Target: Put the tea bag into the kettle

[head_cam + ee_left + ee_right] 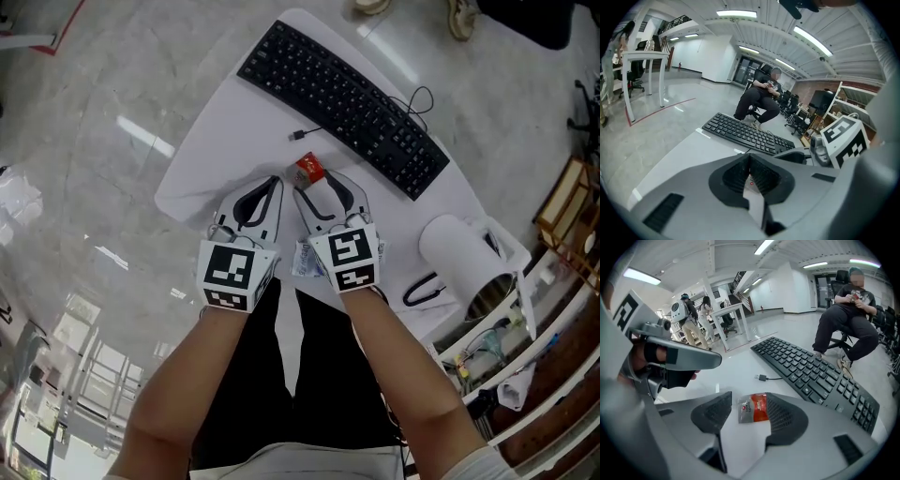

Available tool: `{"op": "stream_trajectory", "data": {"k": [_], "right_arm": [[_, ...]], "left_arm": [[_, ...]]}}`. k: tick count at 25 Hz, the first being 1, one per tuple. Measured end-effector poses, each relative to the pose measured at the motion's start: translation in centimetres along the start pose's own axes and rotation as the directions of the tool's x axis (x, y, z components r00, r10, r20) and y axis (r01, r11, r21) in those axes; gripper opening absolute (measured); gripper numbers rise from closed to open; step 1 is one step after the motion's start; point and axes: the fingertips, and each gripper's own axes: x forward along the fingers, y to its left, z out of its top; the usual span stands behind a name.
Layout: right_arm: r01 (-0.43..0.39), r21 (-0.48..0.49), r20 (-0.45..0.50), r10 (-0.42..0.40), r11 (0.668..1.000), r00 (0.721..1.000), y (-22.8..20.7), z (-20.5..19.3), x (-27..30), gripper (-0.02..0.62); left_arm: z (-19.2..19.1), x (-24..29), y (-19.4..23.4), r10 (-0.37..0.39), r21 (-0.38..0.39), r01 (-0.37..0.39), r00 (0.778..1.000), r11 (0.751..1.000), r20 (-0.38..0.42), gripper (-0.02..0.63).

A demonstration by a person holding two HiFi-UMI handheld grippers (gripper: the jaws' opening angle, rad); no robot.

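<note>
A red and white tea bag sachet lies flat on the white table. My right gripper is open around it. The sachet lies between the two jaws, close to the right jaw, and the pads do not press on it. My left gripper sits just left of the sachet with its jaws shut, and I see nothing clearly held in them. The white kettle lies on its side at the table's right, its opening turned toward the near right.
A black keyboard lies diagonally at the back, with a loose USB plug in front of it. Some pale packets lie under my right wrist. A person sits on a chair beyond the table. Cluttered shelves stand at the right.
</note>
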Motion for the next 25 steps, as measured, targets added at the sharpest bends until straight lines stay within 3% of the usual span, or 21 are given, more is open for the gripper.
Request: {"op": "stream_trajectory", "data": {"k": [10,15,25], "right_arm": [[0.032,-0.029,-0.050,-0.033,0.999,0.998,-0.8,-2.3,3.2,0.232],[0.092,-0.103,-0.111,-0.104,0.990,0.988,-1.3,-3.2,3.9,0.236],[0.140,-0.112,-0.103,-0.152,0.984,0.983,-1.3,-3.1,3.8,0.235]], "left_arm": [[-2.6,2.0,0.4,-0.025,0.047,0.027,0.999,0.999,-0.040,0.008],[-3.2,2.5,1.1,-0.024,0.028,0.025,0.999,0.999,-0.045,0.008],[-4.0,2.1,1.1,-0.022,-0.004,0.022,0.998,1.000,-0.052,0.008]]}}
